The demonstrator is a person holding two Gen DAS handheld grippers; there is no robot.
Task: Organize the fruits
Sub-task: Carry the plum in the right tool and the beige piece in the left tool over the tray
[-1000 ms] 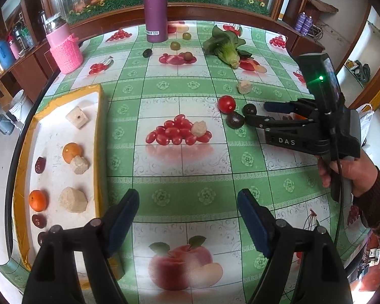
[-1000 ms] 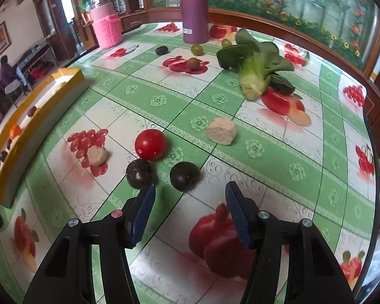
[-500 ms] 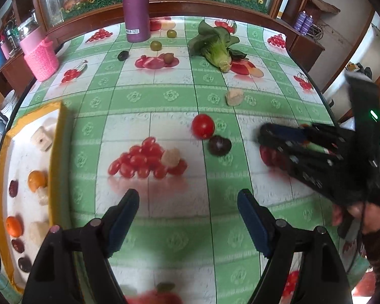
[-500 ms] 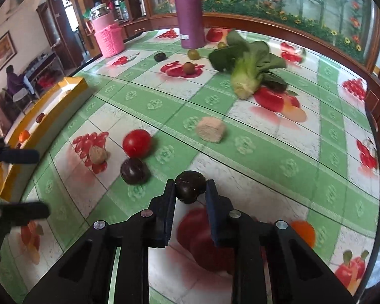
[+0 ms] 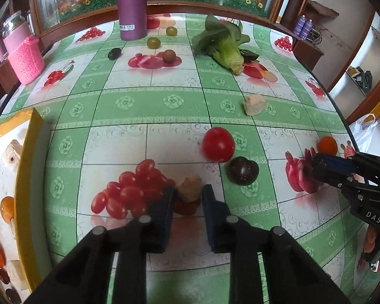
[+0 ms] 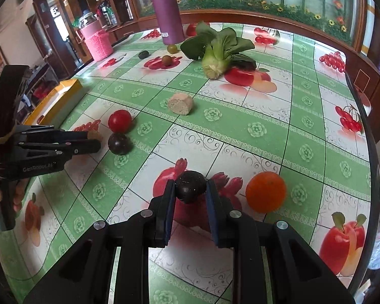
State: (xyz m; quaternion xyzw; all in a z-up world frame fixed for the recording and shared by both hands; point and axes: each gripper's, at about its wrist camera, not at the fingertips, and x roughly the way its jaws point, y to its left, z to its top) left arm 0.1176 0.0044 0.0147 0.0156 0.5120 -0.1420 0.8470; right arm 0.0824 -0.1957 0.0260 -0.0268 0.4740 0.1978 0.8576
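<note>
My left gripper [image 5: 188, 195] is shut on a small tan chunk [image 5: 190, 188] lying on the printed tablecloth; it also shows in the right wrist view [image 6: 88, 140]. My right gripper [image 6: 191, 190] is shut on a dark round fruit [image 6: 191, 185] and holds it just above the table, next to an orange [image 6: 266, 191]. A red tomato [image 5: 218, 144] and a dark plum [image 5: 243, 170] lie right of the tan chunk. The yellow-rimmed tray [image 5: 29, 167] at the left holds several fruits and tan chunks.
A bok choy [image 5: 225, 44], another tan chunk [image 5: 254, 104], a purple bottle [image 5: 131, 5], small olives [image 5: 153, 42] and a pink knitted jar [image 5: 25, 55] stand farther back. The table edge curves along the right.
My right gripper closed on the dark fruit and carried it right, near the orange. My left gripper moved forward from the tray side and closed on the tan chunk.
</note>
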